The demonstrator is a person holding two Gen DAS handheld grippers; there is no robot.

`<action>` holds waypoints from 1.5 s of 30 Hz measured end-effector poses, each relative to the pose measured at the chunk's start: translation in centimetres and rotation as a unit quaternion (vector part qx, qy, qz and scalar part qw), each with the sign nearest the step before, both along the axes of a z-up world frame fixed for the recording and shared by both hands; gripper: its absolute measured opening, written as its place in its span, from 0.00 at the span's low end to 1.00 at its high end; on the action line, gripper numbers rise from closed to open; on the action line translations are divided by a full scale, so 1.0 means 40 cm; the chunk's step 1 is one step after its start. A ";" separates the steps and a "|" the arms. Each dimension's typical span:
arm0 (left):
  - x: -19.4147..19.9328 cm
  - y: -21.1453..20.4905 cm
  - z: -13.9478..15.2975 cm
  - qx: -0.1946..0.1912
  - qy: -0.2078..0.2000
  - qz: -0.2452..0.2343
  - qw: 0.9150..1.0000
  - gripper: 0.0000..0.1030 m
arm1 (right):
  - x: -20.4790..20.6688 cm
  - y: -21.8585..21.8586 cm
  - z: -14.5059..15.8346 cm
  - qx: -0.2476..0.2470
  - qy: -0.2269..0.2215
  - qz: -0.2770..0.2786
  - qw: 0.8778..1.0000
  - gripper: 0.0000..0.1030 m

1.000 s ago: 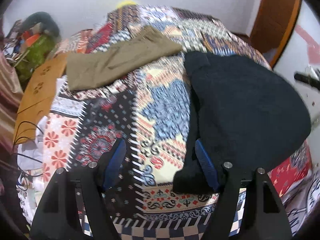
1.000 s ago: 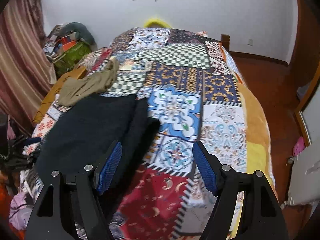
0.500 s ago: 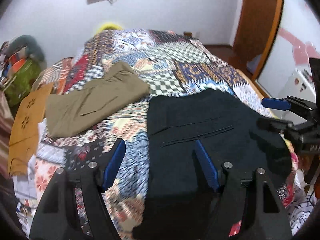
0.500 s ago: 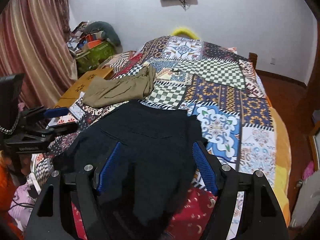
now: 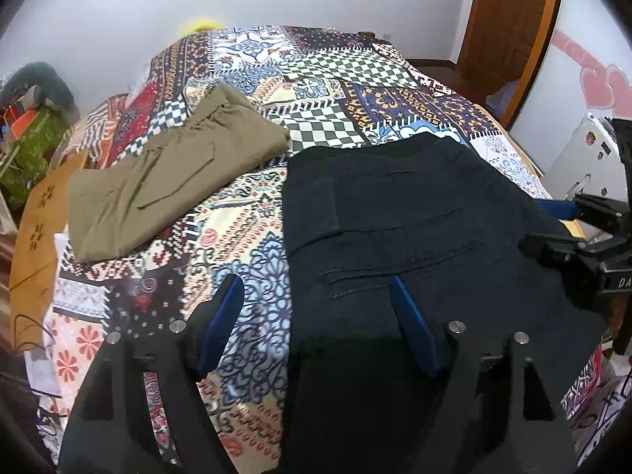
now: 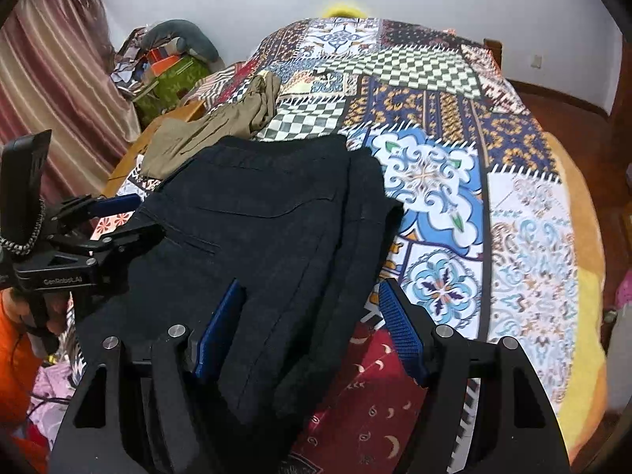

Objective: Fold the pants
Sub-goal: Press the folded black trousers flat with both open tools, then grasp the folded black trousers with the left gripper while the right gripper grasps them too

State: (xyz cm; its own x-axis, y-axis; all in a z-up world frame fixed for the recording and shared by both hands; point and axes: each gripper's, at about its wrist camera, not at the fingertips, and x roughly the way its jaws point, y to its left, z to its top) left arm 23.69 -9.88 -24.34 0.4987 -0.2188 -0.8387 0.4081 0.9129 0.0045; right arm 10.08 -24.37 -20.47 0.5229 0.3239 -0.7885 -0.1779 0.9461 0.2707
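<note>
"GenRobot.AI" lettering on left tongs [image 6: 114,217], opening; right tongs [image 6: 312,328] agape over black pants [image 6: 268,237].

The black pants [image 5: 414,237] run out of both views at the bottom – legs unseen. The khaki pants [image 6: 213,130] lie partly hidden behind them in the right wrist view

A patchwork bedspread [image 5: 328,91] of checks, florals and blue medallions covers the bed. Folded khaki trousers [image 5: 173,173] lie on its left part, near a tan wooden board [image 5: 39,229] at the bed's edge. In the left corner a green box [image 6: 173,83] sits among piled clutter, with a grey stuffed shape [image 6: 177,33] on top. A striped maroon curtain [image 6: 51,91] hangs beside it. A brown wooden door [image 5: 509,19] stands at the right, and pink hearts [image 5: 600,83] mark the wall.
</note>
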 end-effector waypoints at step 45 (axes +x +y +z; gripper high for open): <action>0.186 -0.076 -0.095 -0.119 0.202 -0.081 0.969 0.95 | 0.093 -0.014 -0.075 0.113 0.079 0.035 0.990 0.94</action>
State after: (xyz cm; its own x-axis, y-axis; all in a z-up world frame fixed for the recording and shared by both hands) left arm 31.14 -12.93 -28.15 0.0836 -0.4777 -0.8745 0.4711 0.7923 -0.3877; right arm 13.80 -24.93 -23.46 0.3692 0.5314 -0.7624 -0.1787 0.8457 0.5029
